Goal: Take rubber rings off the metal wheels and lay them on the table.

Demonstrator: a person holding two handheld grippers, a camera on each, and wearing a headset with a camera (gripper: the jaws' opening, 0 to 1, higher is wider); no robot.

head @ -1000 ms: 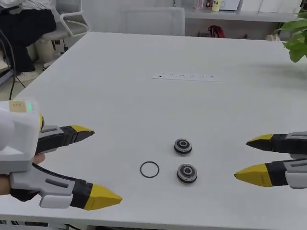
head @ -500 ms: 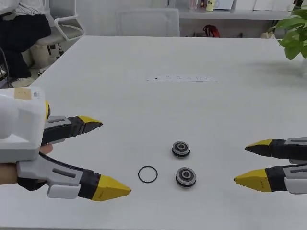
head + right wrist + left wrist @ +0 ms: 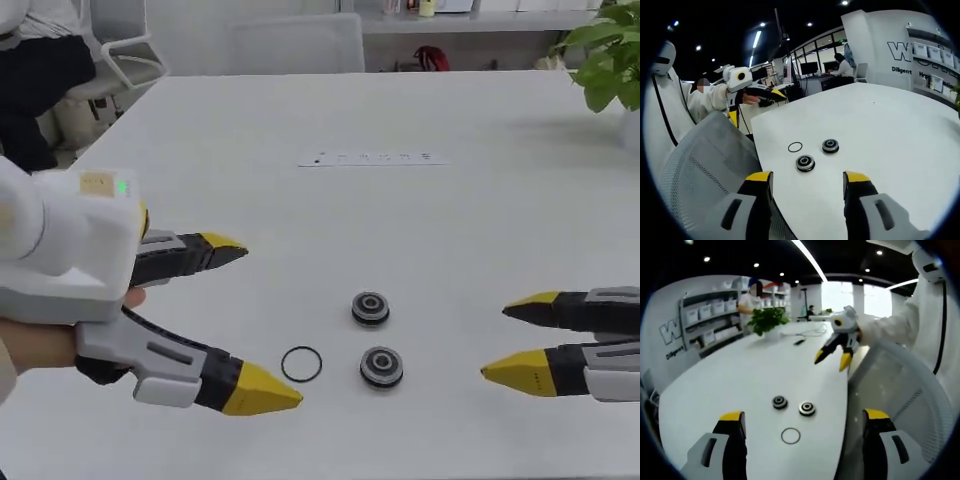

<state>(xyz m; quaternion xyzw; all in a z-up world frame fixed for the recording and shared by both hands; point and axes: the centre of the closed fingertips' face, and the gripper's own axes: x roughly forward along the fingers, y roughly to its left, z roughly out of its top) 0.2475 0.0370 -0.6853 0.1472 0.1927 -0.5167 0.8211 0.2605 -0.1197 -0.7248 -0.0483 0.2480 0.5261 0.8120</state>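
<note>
Two small metal wheels with dark rubber rims lie on the white table (image 3: 450, 230): the far wheel (image 3: 370, 308) and the near wheel (image 3: 381, 366). A loose black rubber ring (image 3: 301, 364) lies flat just left of the near wheel. The same wheels (image 3: 779, 402) (image 3: 807, 408) and ring (image 3: 790, 435) sit ahead of my left gripper (image 3: 802, 421). My left gripper (image 3: 262, 325) hovers open at the left, nothing between its yellow tips. My right gripper (image 3: 500, 342) hovers open at the right, empty. In the right gripper view the wheels (image 3: 830, 145) (image 3: 805, 162) and ring (image 3: 795, 147) lie ahead of my right gripper (image 3: 807, 176).
A thin white strip (image 3: 371, 158) lies flat on the table farther back. A green plant (image 3: 608, 55) stands at the far right corner. Office chairs (image 3: 295, 42) stand behind the table. A mesh chair back (image 3: 700, 170) sits near the table's front edge.
My left gripper has moved right and slightly forward, closer to the ring. The right gripper has barely shifted. Wheels and ring lie as before; the camera has tilted.
</note>
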